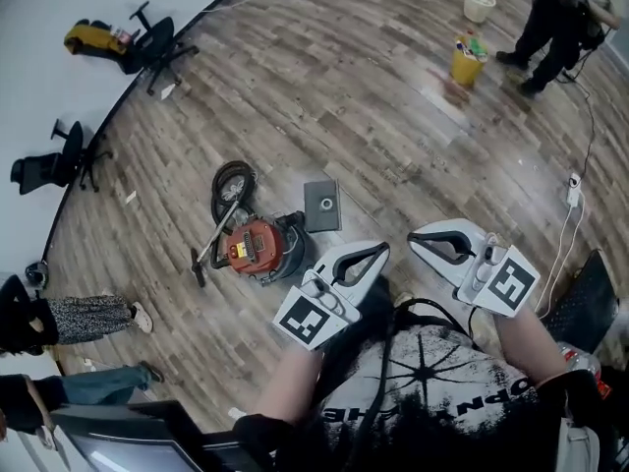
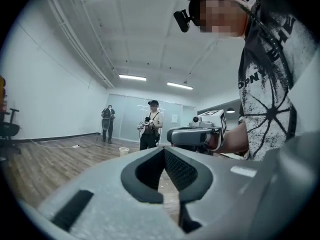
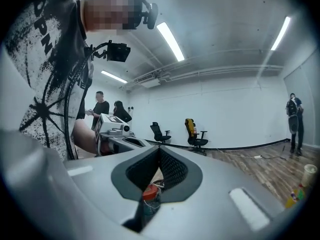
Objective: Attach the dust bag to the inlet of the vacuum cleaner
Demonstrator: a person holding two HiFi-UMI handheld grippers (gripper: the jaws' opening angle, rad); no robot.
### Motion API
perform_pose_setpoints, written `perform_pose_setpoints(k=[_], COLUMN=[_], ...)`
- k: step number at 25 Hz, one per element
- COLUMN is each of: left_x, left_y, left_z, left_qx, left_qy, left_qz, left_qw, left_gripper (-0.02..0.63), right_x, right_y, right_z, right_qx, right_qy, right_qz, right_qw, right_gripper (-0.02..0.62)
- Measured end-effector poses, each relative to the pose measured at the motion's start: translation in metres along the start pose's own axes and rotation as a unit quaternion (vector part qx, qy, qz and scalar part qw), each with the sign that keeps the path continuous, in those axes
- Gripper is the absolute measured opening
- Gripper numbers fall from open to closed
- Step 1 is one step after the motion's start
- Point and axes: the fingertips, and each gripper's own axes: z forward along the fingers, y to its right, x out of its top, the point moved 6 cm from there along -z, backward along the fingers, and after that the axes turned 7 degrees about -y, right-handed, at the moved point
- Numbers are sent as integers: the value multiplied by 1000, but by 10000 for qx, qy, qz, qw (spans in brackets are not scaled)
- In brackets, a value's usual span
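Note:
The red vacuum cleaner point(image 1: 257, 247) lies on the wood floor, with its black hose coiled behind it point(image 1: 234, 189) and a wand sticking out to the left. A flat grey dust bag point(image 1: 321, 206) with a round hole lies on the floor just right of the vacuum. My left gripper point(image 1: 381, 251) and right gripper point(image 1: 414, 237) hover close to my chest, tips pointing at each other, both shut and empty. In the left gripper view the jaws point(image 2: 164, 149) meet, with the right gripper point(image 2: 196, 134) beyond them. Between the right gripper's closed jaws point(image 3: 159, 149) a bit of the red vacuum point(image 3: 150, 193) shows.
A yellow bucket point(image 1: 467, 62) and a white bucket point(image 1: 479, 2) stand far back right, near a person in black point(image 1: 556, 20). Office chairs point(image 1: 155, 41) line the curved left wall. A cable with a power strip point(image 1: 574, 191) runs along the right. Seated people's legs point(image 1: 88, 316) are at the left.

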Motion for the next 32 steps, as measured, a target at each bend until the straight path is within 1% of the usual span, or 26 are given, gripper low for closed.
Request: perform_pose_setpoints(k=[5, 10, 13, 16, 19, 21, 23, 24, 27, 30, 32], left_x=[16, 24, 23, 24, 19, 16, 14, 13, 9, 11, 13], left_y=[-83, -165, -203, -228, -247, -260, -275, -281, -290, -291, -293], left_z=[-6, -35, -52, -69, -79, -80, -76, -71, -52, -31, -18], left_qx=[360, 897, 1183, 1545, 2074, 2508, 2978, 3211, 3899, 4574, 4882], left_qy=[242, 285, 262, 205, 36, -28, -93, -144, -340, -213, -272], left_qz=[-141, 8, 100, 88, -40, -170, -327, -379, -618, -865, -988], left_qw=[9990, 9956, 9926, 9877, 9782, 9679, 9540, 9462, 9182, 8848, 8667], left_gripper=[-6, -6, -6, -6, -6, -6, -6, -6, -6, -6, -6], right_x=[19, 40, 42, 43, 39, 35, 31, 29, 23, 14, 12], right_y=[57, 98, 115, 125, 141, 160, 185, 196, 221, 238, 247], right_z=[74, 160, 204, 242, 272, 291, 310, 320, 341, 345, 349], right_qx=[471, 1052, 1317, 1761, 2332, 2714, 3139, 3385, 4170, 4870, 5239], right_qy=[-212, -218, -198, -218, -292, -344, -325, -299, -286, -389, -389], right_qz=[-142, -231, -295, -358, -329, -305, -295, -303, -334, -358, -401], right_qw=[9986, 9939, 9907, 9835, 9714, 9614, 9484, 9400, 9079, 8718, 8499], right_gripper=[5, 5, 5, 5, 5, 5, 5, 5, 5, 5, 5])
